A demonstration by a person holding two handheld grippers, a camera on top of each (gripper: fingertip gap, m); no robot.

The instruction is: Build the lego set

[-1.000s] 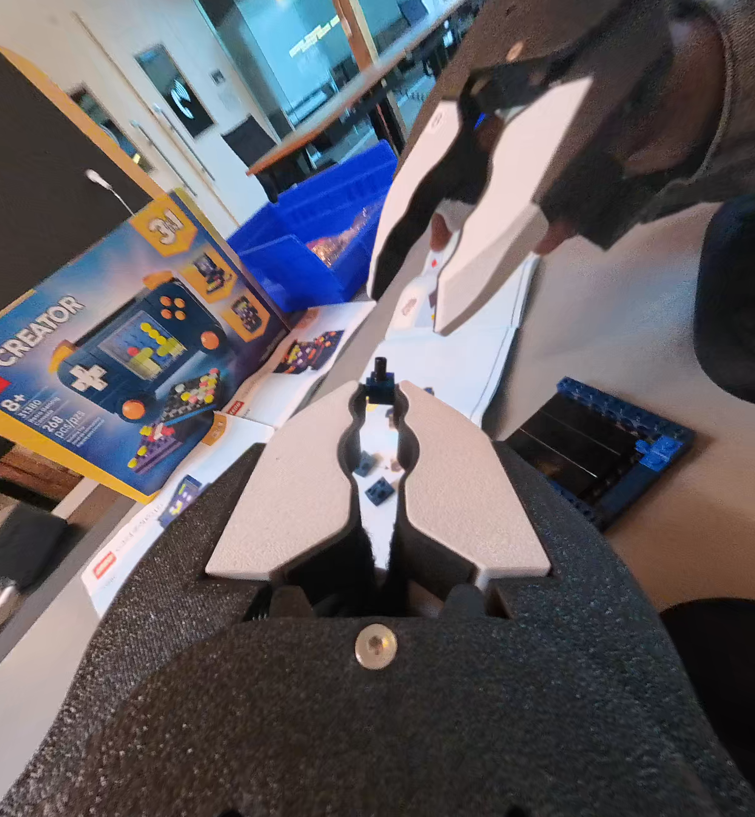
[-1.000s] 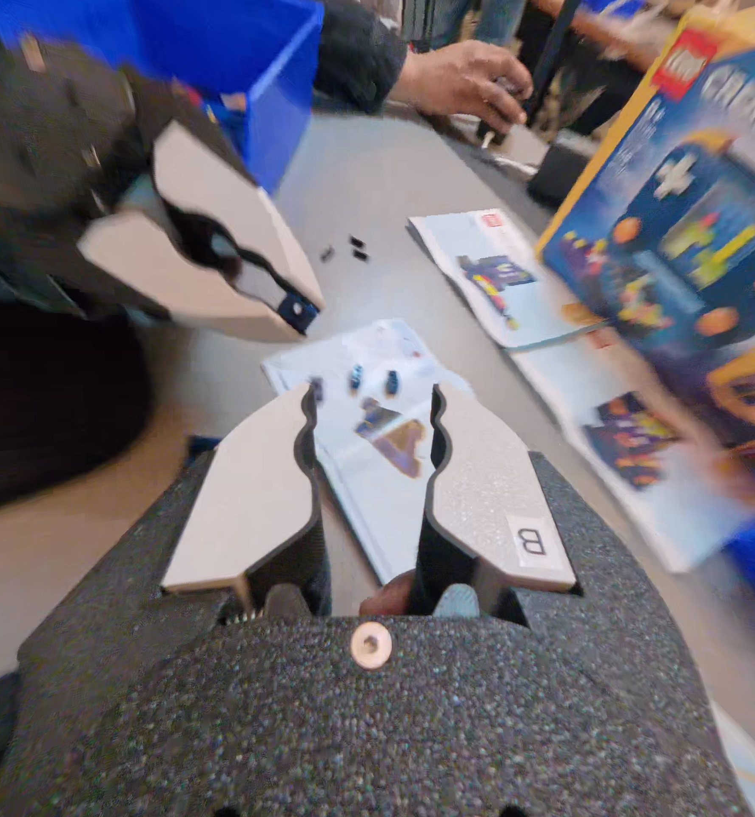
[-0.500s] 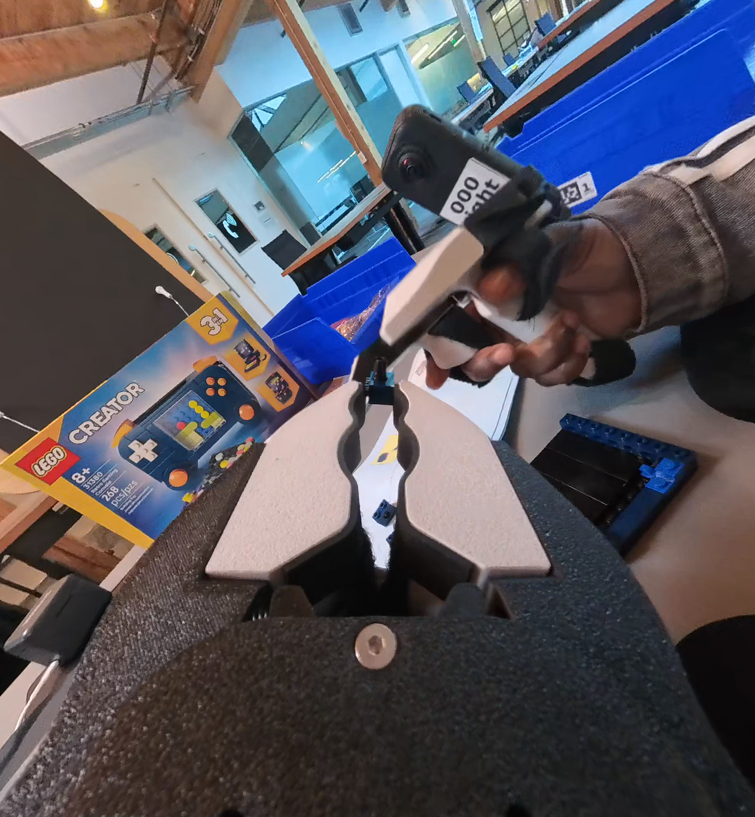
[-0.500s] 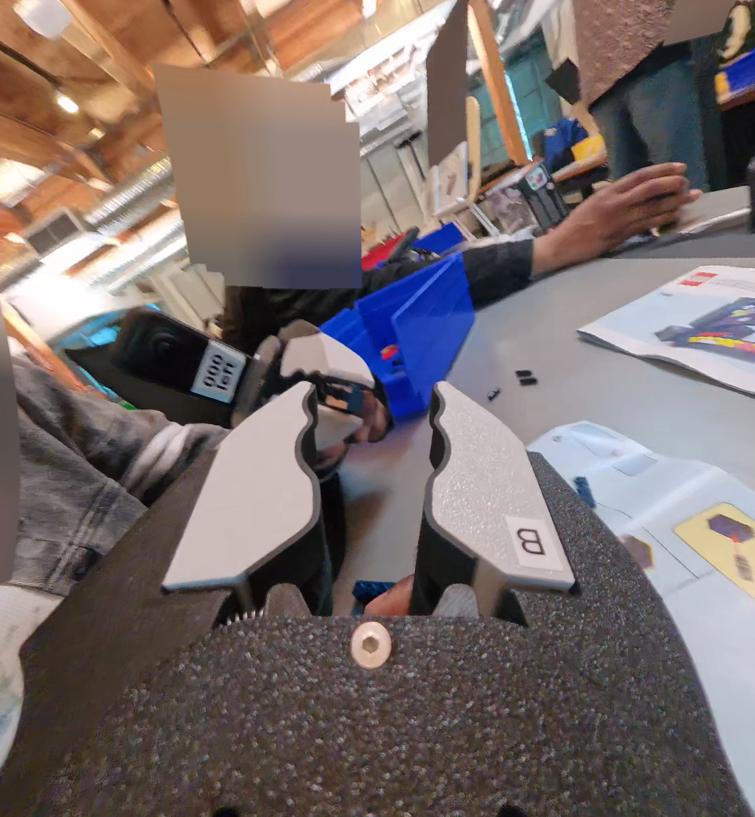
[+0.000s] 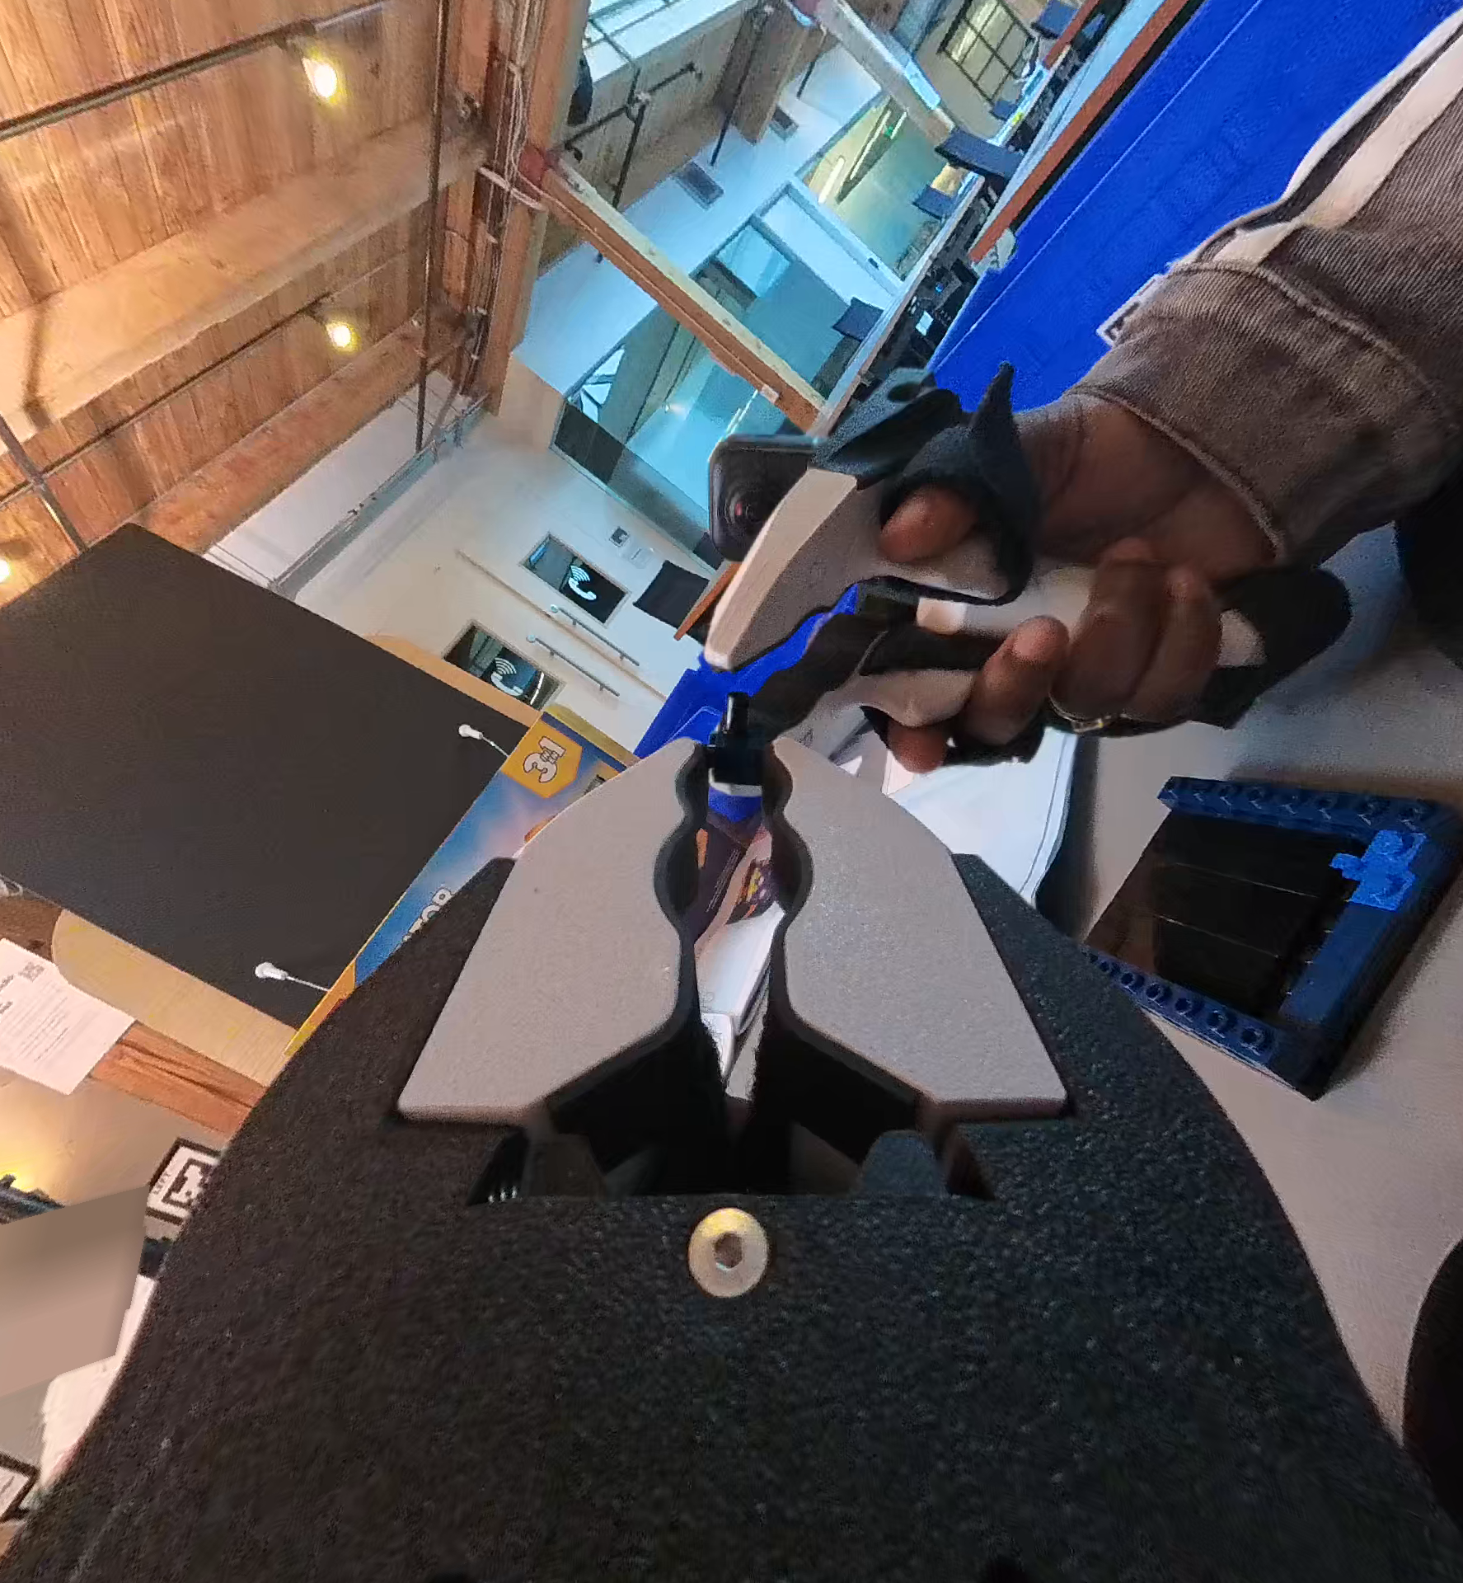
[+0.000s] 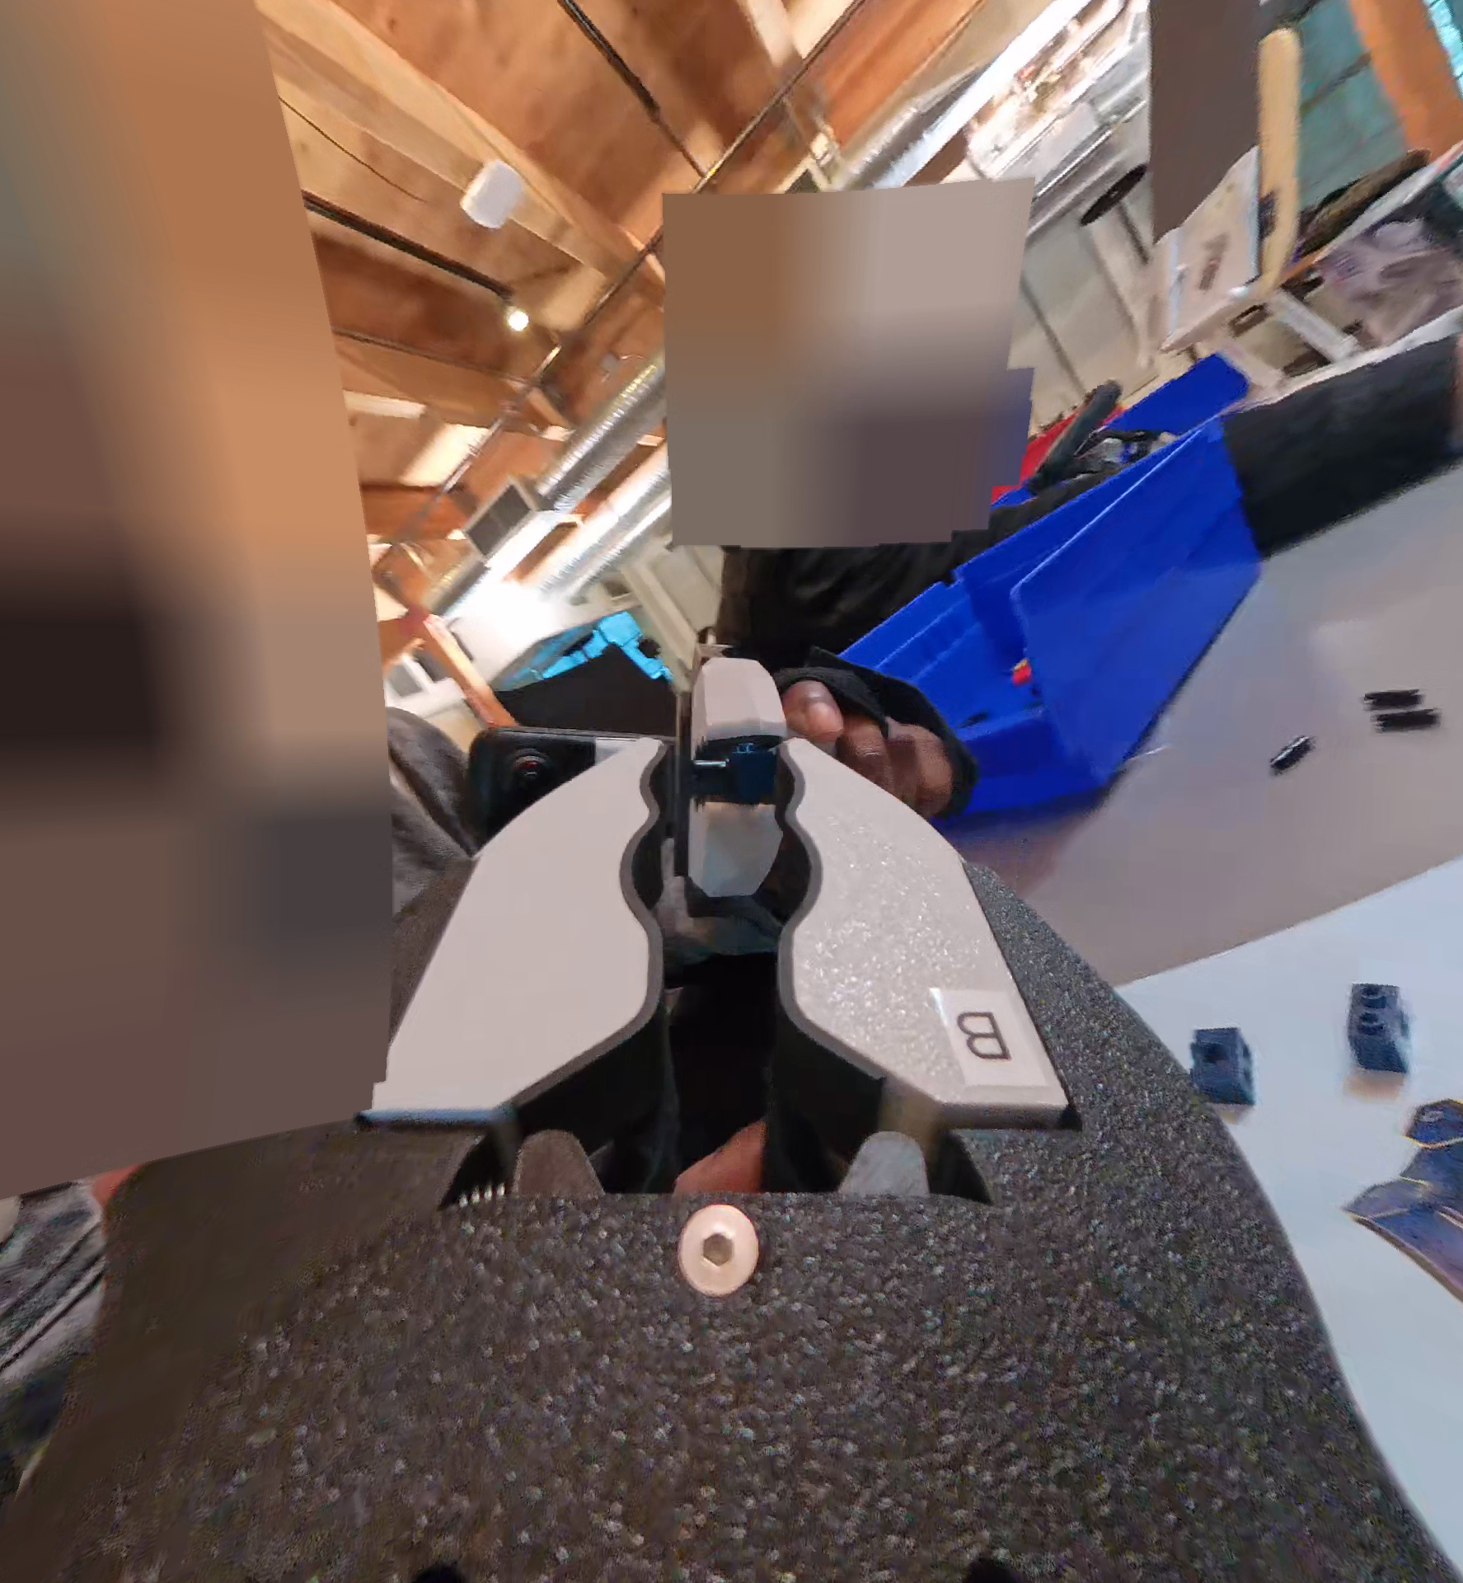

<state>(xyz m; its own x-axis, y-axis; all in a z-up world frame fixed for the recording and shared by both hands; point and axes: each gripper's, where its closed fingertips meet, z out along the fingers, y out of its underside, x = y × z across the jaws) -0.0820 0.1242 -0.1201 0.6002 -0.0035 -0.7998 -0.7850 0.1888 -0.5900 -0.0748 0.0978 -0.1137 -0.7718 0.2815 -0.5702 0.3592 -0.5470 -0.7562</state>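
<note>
Up off the table, left jaws pinching a dark blue brick (image 5: 732, 758) at their tips, right jaws closing around it.

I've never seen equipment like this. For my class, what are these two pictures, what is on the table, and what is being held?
There is no robot here. A person holds a hand-squeezed claw in each hand, and each claw carries a camera that looks along its two grey fingers. One picture comes from the left claw, the other from the right claw.

The left claw pinches a small dark blue brick with a black peg. The right claw's fingertips flank it, but I cannot tell whether they touch.

On the grey table lie a blue-framed black plate, a booklet, a toy box, blue bins and loose bricks.
</note>
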